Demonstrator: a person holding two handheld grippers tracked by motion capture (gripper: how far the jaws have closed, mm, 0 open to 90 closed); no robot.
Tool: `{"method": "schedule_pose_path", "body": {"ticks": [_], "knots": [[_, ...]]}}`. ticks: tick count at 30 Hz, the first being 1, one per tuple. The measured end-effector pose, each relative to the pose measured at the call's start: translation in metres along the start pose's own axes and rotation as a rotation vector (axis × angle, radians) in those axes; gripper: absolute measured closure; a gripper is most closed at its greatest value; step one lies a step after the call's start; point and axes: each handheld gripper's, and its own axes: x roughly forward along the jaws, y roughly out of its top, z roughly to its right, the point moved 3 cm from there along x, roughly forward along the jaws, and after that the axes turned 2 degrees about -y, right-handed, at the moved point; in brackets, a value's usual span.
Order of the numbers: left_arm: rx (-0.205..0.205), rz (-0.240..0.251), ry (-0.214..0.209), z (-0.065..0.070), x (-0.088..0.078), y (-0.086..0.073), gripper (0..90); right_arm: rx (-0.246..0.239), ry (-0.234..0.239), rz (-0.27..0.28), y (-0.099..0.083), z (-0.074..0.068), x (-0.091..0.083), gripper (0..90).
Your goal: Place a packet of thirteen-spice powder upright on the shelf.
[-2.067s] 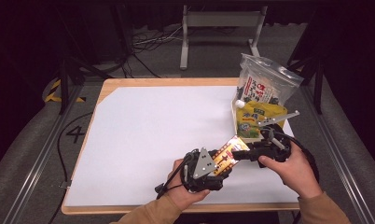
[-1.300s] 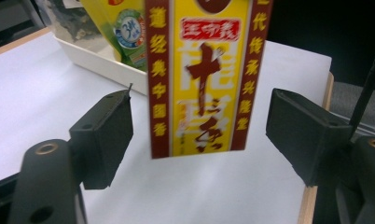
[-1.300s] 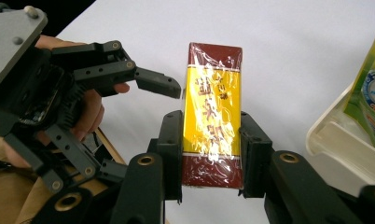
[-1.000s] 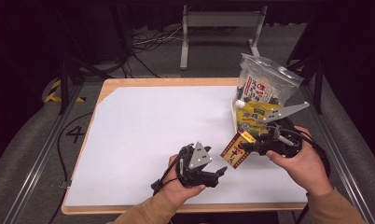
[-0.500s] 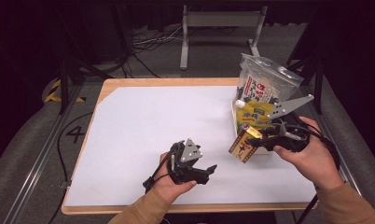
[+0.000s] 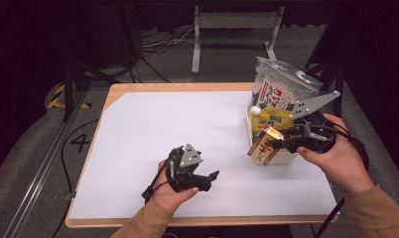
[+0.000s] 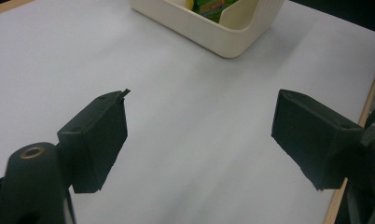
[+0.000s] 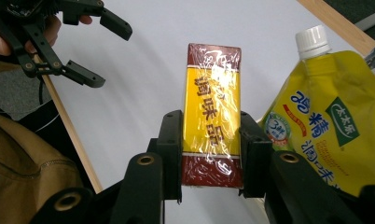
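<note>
Right gripper clamped on the yellow-red box, held over the cream bin's near edge by the desk's right edge; left gripper jaws apart, empty, mid-desk; lower box level, clear the pouch.

The big white sheet on the table has lots of bare room across the middle and the far left, so you can move a hand there freely. Your left gripper sits near the front edge with nothing between its wide jaws. The right side is crowded: the cream bin is packed with a yellow pouch and a tall bag.
</note>
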Motion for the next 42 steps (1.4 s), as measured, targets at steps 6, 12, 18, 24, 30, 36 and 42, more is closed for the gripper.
{"method": "schedule_pose_path", "body": {"ticks": [6,12,18,24,30,36,42], "knots": [[0.0,-0.005,0.004,-0.006,-0.005,-0.002,18.5,-0.024,-0.007,-0.005,0.003,0.005,-0.004,68.0],[-0.01,-0.006,0.017,-0.014,-0.012,-0.003,18.2,-0.068,-0.007,-0.015,0.006,0.011,-0.008,68.0],[-0.034,-0.003,0.027,-0.022,-0.017,-0.004,18.2,-0.117,-0.014,-0.014,0.007,0.019,-0.011,68.0],[-0.05,0.004,0.042,-0.03,-0.024,-0.007,18.2,-0.178,-0.013,-0.026,0.007,0.027,-0.014,68.0],[-0.068,-0.006,0.053,-0.033,-0.026,-0.012,18.4,-0.231,-0.005,-0.046,0.01,0.035,-0.016,68.0],[-0.088,0.003,0.06,-0.036,-0.031,-0.015,18.4,-0.269,0.002,-0.063,0.011,0.041,-0.015,68.0],[-0.092,-0.002,0.062,-0.037,-0.03,-0.016,18.4,-0.328,0.026,-0.075,0.011,0.046,-0.011,68.0]]}}
